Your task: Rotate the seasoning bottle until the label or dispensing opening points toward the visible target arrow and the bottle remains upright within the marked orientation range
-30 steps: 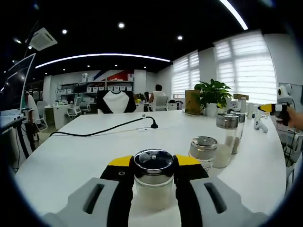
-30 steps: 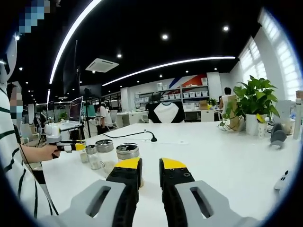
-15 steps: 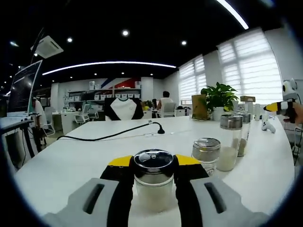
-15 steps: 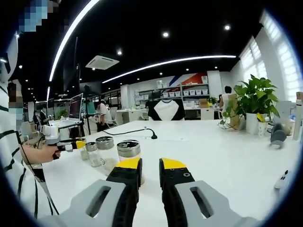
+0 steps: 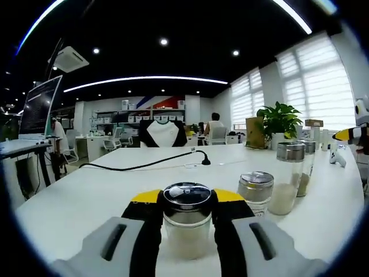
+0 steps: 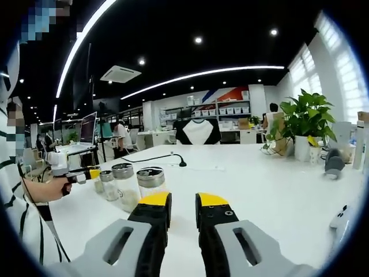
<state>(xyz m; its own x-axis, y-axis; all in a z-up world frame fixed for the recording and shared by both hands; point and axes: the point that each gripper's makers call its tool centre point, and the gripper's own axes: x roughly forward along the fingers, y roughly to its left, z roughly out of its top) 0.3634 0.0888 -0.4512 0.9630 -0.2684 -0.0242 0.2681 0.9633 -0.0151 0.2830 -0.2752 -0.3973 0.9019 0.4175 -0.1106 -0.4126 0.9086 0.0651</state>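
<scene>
the white desk [image 5: 86, 196] carries everything here, its long surface running back toward a black-and-white chair [image 5: 163, 133] at the far edge. a potted plant [image 5: 281, 121] stands near the far right corner of the desk in the left gripper view, and shows again as leafy green in the right gripper view. a black cable [image 5: 138, 166] trails across the desk's middle to a small black stub.

the left gripper [image 5: 185, 199] is clamped on the seasoning bottle [image 5: 186, 222], its black yellow-tipped jaws pressing the glass on both sides just under the shiny metal cap. the bottle stands upright on the desk near the front edge, with pale powder in its lower part. no label or arrow can be made out.

the right gripper [image 6: 183, 202] has its jaws drawn near each other with a narrow gap and nothing between them, above bare desk.

just right of the held bottle stands a short jar [image 5: 255, 191] with a metal lid, and beyond it two tall shakers [image 5: 289, 176] close together. in the right gripper view the same row of jars [image 6: 125, 184] sits by the desk's left edge, where a person's hand [image 6: 47, 189] grips the other tool's handle.
</scene>
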